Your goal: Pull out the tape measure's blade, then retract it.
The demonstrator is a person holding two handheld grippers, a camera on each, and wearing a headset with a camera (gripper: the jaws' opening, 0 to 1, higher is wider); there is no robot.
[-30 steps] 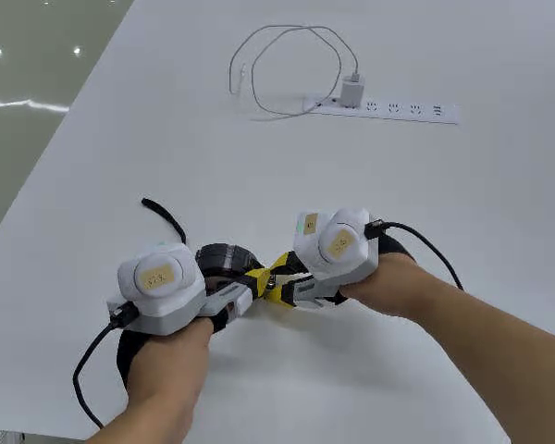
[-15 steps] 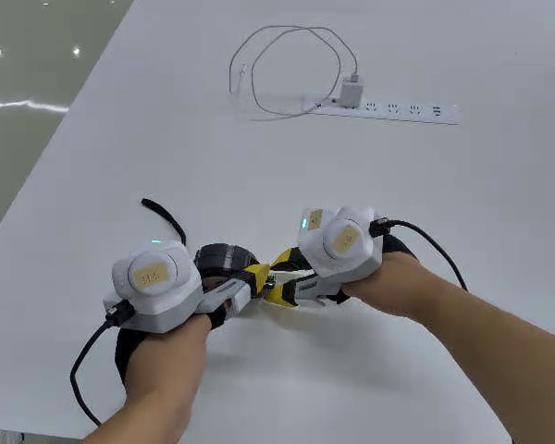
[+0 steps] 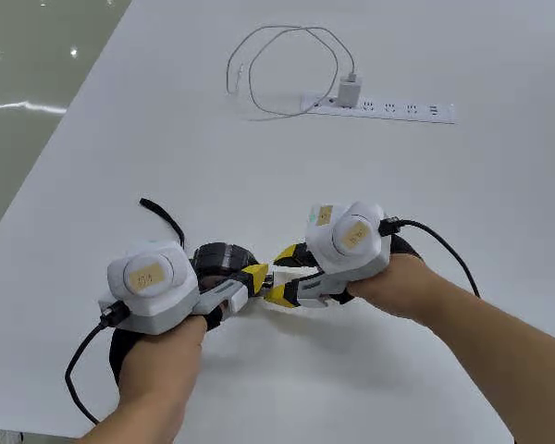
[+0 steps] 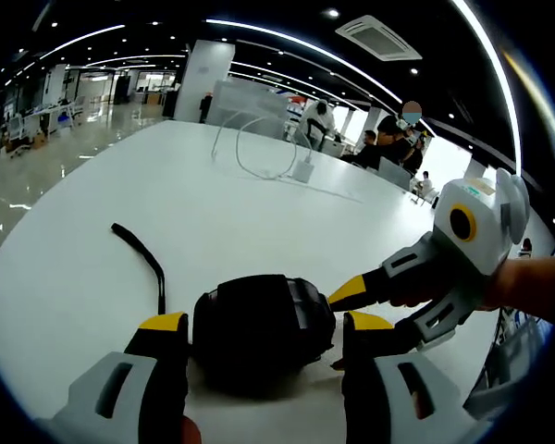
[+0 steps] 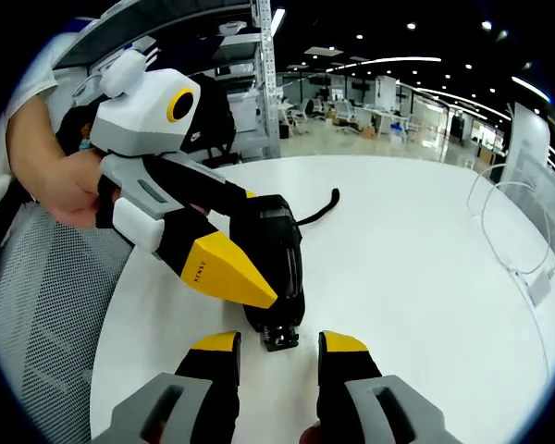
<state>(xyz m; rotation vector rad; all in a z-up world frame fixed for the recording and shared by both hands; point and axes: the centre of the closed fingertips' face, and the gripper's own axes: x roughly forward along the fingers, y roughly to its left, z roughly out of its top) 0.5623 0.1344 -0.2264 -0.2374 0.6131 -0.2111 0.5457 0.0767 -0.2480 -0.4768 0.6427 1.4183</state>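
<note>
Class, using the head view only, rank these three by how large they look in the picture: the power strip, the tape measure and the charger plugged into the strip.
1. power strip: longest in the picture.
2. tape measure: shorter but bulkier, partly hidden and nearer the camera, so its place against the strip is unsure.
3. charger: clearly smallest.

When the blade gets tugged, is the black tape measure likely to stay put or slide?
The tape measure looks rigid and compact, probably dense for its size. On the smooth white table it would likely slide unless the left gripper braces it. Its strap looks floppy.
</note>
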